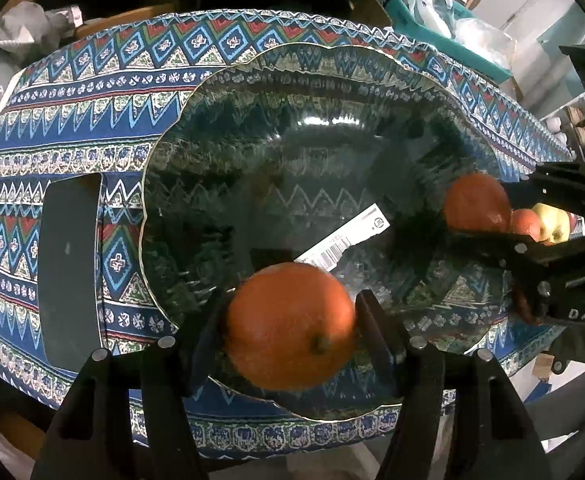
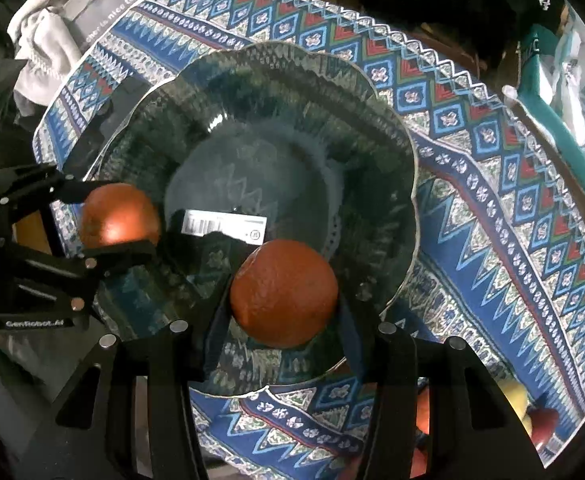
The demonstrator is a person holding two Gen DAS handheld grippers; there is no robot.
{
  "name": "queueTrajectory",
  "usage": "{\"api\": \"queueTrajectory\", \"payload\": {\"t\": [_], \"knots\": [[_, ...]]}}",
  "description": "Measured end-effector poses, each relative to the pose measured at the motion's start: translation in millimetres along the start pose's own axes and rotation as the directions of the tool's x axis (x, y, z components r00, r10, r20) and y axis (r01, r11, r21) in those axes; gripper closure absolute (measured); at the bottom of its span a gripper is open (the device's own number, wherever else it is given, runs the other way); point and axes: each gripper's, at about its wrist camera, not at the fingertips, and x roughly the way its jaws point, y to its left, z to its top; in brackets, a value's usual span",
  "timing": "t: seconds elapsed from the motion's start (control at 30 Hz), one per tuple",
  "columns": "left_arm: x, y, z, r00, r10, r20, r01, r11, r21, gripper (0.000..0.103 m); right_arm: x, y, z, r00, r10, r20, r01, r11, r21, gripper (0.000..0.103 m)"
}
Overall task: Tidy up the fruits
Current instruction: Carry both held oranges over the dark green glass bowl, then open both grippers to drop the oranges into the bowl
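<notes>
between each pair of fingers, an orange held over the glass bowl (image 1: pixel 196 92)

left gripper (image 1: pixel 292 320) is closed on one orange (image 1: pixel 288 326) above the near rim; right gripper (image 2: pixel 284 300) clamps the other orange (image 2: pixel 283 294) nearer the centre, likely ready to lower. spare fruit (image 1: pixel 548 222) waits beyond the right fingers.

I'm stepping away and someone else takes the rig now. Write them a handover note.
Left gripper: shut on an orange, held over the near rim of the glass bowl.
Right gripper: shut on a second orange, also over the bowl, at its opposite edge.
The bowl sits on the patterned cloth and holds no fruit, only a barcode label on its base.
Done: both oranges picked up.
Left: release both into the bowl, then fetch the remaining fruit lying beyond the bowl's right side.
</notes>
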Motion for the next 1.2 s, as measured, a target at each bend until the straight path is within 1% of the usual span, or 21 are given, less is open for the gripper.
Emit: {"api": "queueTrajectory", "payload": {"t": [0.13, 0.2, 0.33, 0.37, 0.4, 0.47, 0.6, 0.77, 0.97, 1.07, 1.1, 1.2], "knots": [[-6.8, -4.1, 2.8, 1.000, -0.008, 0.026, 0.008, 1.000, 0.012, 0.039, 2.9, 1.6, -2.5, 1.000, 0.021, -0.010, -0.021, 1.000, 0.000, 0.054], [-8.3, -4.6, 4.4, 1.000, -0.012, 0.024, 0.012, 1.000, 0.011, 0.039, 4.9, 1.9, -2.9, 1.000, 0.026, -0.018, -0.026, 1.000, 0.001, 0.054], [-8.5, -1.2, 3.1, 1.000, -0.005, 0.018, 0.005, 1.000, 0.004, 0.039, 3.0, 4.0, -3.3, 1.000, 0.027, -0.004, -0.027, 1.000, 0.010, 0.054], [-8.4, -0.4, 3.0, 1.000, -0.007, 0.015, 0.007, 1.000, -0.001, 0.039, 0.8, 3.9, -3.1, 1.000, 0.024, 0.003, -0.024, 1.000, 0.010, 0.053], [-8.4, 0.1, 3.3, 1.000, -0.009, 0.012, 0.009, 1.000, -0.005, 0.039, -2.3, 3.7, -2.6, 1.000, 0.024, 0.013, -0.024, 1.000, 0.013, 0.048], [-10.5, 0.2, 3.2, 1.000, -0.010, 0.017, 0.010, 1.000, -0.007, 0.037, -10.7, 0.1, -2.5, 0.999, 0.020, 0.032, -0.021, 0.999, 0.029, 0.044], [-17.8, -0.9, 5.2, 0.999, -0.012, 0.038, 0.012, 1.000, -0.011, 0.035, -27.6, -10.7, -1.1, 0.998, 0.028, 0.063, -0.032, 0.997, 0.065, 0.044], [-29.1, -4.1, 9.4, 0.997, -0.028, 0.068, 0.029, 0.999, -0.017, 0.033, -46.8, -15.4, -5.2, 0.994, -0.010, 0.110, 0.001, 0.997, 0.077, 0.044], [-48.0, -14.4, 13.8, 0.993, -0.012, 0.120, 0.011, 1.000, 0.012, 0.033, -76.7, -17.1, -9.1, 0.985, -0.054, 0.163, 0.041, 0.996, 0.080, 0.043], [-57.7, -21.0, 15.7, 0.989, -0.018, 0.144, 0.015, 1.000, 0.023, 0.030, -92.5, -17.3, -11.8, 0.980, -0.067, 0.190, 0.052, 0.995, 0.082, 0.042], [-62.3, -23.2, 16.1, 0.988, -0.021, 0.156, 0.017, 0.999, 0.026, 0.029, -99.1, -17.6, -13.0, 0.976, -0.075, 0.202, 0.059, 0.995, 0.084, 0.040], [-74.8, -30.8, 16.1, 0.983, -0.035, 0.182, 0.028, 0.999, 0.041, 0.029, -111.5, -16.8, -16.1, 0.970, -0.085, 0.228, 0.066, 0.994, 0.089, 0.038]]}}
